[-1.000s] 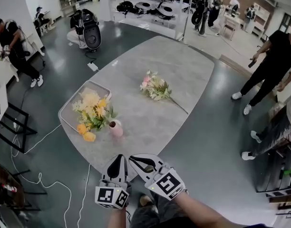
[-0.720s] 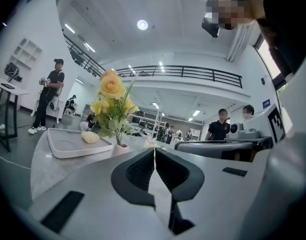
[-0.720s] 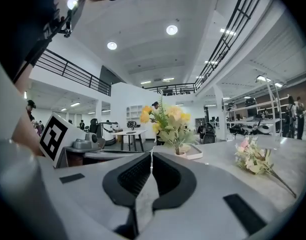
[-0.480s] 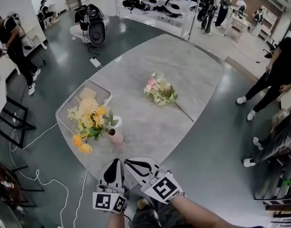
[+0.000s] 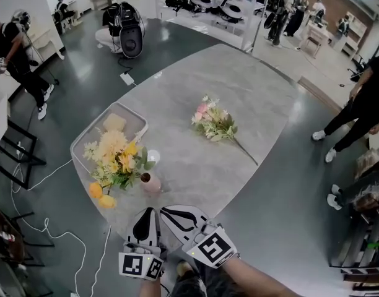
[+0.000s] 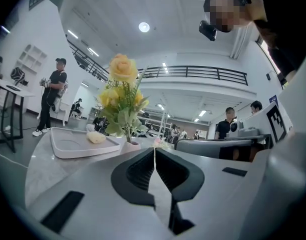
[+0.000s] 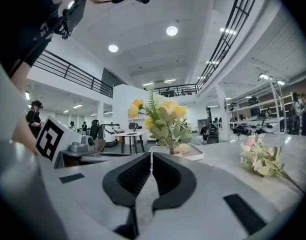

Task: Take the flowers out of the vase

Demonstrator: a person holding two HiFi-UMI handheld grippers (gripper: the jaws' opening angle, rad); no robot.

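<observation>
In the head view, the pink vase (image 5: pixel 150 182) stands near the near edge of the grey counter (image 5: pixel 196 159), toward its left end. The yellow flowers (image 5: pixel 113 158) have their stems in the vase. They lean to the left, so the bunch spreads over the white tray (image 5: pixel 140 119) at the left edge, and two orange blooms hang close to the edge of the counter. A second bunch, the pink bouquet (image 5: pixel 213 121), lies flat near the middle of the counter, well apart from the vase. Probably it is already out, so I judge that the yellow bunch remains to be taken. The left gripper (image 5: pixel 148 211) and the right gripper (image 5: pixel 166 210) are side by side just before the near edge, both pointing at the vase and touching nothing.

In the left gripper view, the two jaws meet in a thin line and nothing is between them. The vase is straight ahead, beyond the tips, with the yellow flowers upright above it. The tray with a pale lump (image 6: pixel 96 137) on it is to the left.

In the right gripper view, the jaws are also pressed together and empty. The flowers stand just above the tips, the pink bouquet to the right. Both grippers seem lined up for an approach. The jaws must come apart before a stem can be taken.
</observation>
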